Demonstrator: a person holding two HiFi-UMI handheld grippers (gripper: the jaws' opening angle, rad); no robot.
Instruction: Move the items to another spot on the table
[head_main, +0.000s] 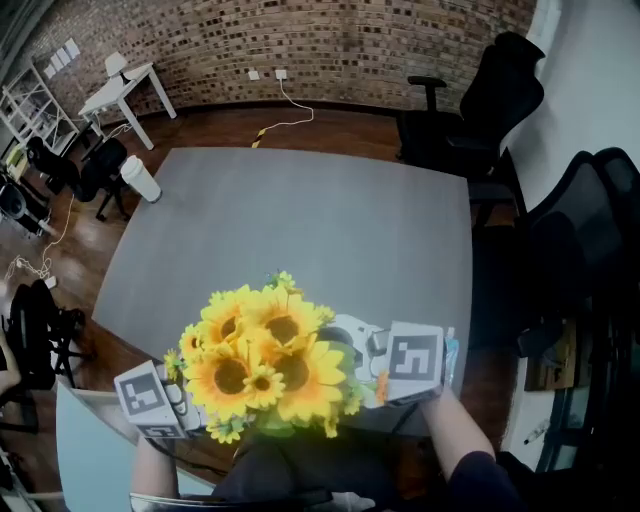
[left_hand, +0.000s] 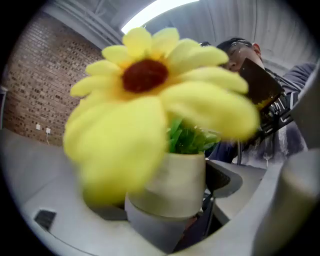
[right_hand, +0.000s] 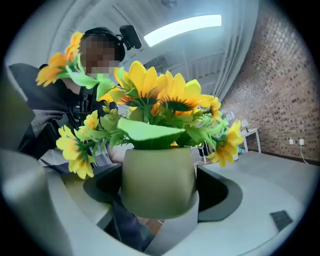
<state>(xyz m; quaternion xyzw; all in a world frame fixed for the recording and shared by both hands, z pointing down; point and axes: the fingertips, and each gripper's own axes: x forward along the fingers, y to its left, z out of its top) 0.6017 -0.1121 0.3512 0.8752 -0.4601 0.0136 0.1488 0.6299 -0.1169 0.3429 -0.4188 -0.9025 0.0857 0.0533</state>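
Currently, low in the head view, the left hand-held gripper (head_main: 185, 405) and right hand-held gripper (head_main: 385, 365) each pinch the pot (right_hand: 157, 180) of sunflowers (head_main: 262, 360) from opposite sides at the desk's (head_main: 300, 230) near edge. The carry seems just begun. Next, it should travel level toward the bare grey surface higher in frame. Blooms hide the pot from above, and one blurred flower fills much of the left gripper view.

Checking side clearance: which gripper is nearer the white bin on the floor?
Left. Left gripper holds the sunflower pot on the side facing the white bin; right gripper holds its opposite side, farther off.
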